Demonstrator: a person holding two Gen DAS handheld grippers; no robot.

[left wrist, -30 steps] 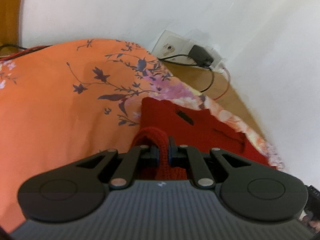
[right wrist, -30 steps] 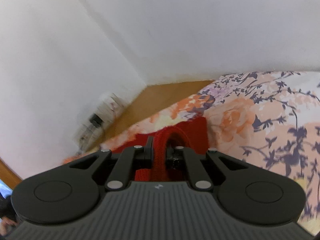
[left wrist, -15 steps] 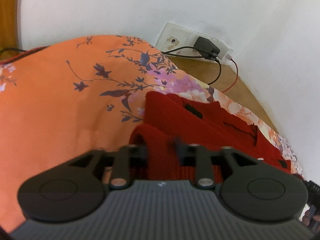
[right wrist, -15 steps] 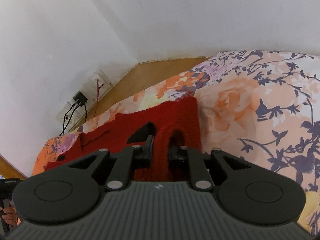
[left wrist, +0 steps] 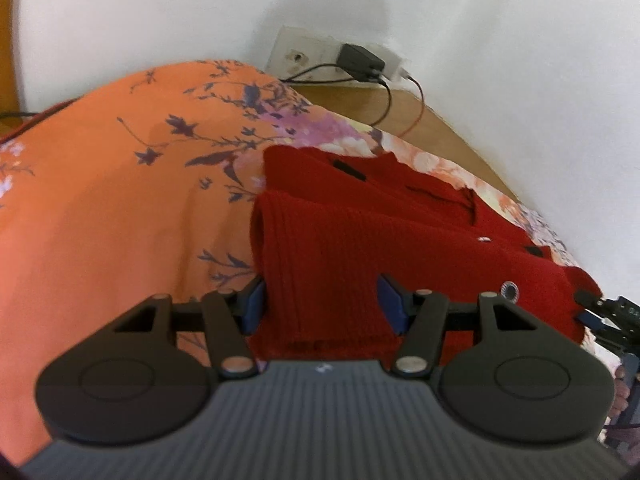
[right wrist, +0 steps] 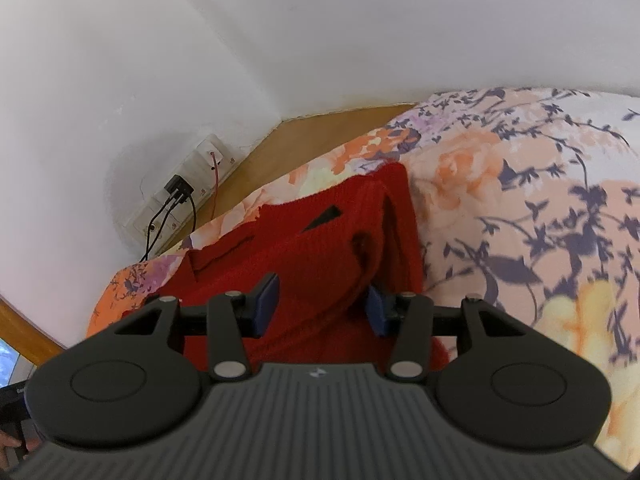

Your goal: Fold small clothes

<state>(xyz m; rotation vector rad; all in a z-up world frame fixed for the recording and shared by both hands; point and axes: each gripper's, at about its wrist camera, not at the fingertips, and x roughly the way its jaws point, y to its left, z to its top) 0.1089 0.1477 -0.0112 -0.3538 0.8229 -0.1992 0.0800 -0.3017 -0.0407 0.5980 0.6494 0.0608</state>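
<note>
A red knitted sweater [left wrist: 400, 232] lies folded on the orange floral bedsheet [left wrist: 120, 220]; it has small black patches and a round button. My left gripper [left wrist: 322, 302] hovers over its near left fold. Its jaws are opening, and the ribbed fabric lies between the blue pads [left wrist: 254, 304] without being pinched. In the right wrist view the same sweater [right wrist: 312, 240] lies on the paler floral sheet [right wrist: 520, 200]. My right gripper [right wrist: 320, 308] is at the near right fold, jaws opening, cloth loose between them. The right gripper's fingers [left wrist: 608, 314] show at the sweater's right end.
White walls meet in a corner just behind the bed. A wall socket strip with a black charger [left wrist: 360, 62] and trailing cables [right wrist: 192, 216] sits low on the wall. A wooden strip [left wrist: 440, 128] runs between sheet and wall. A person's hand [right wrist: 8, 448] shows at the lower left.
Both grippers were shut on bunched folds of the red sweater; their jaws have since parted and let the cloth go. The folded edge now rests flat on the sweater.
</note>
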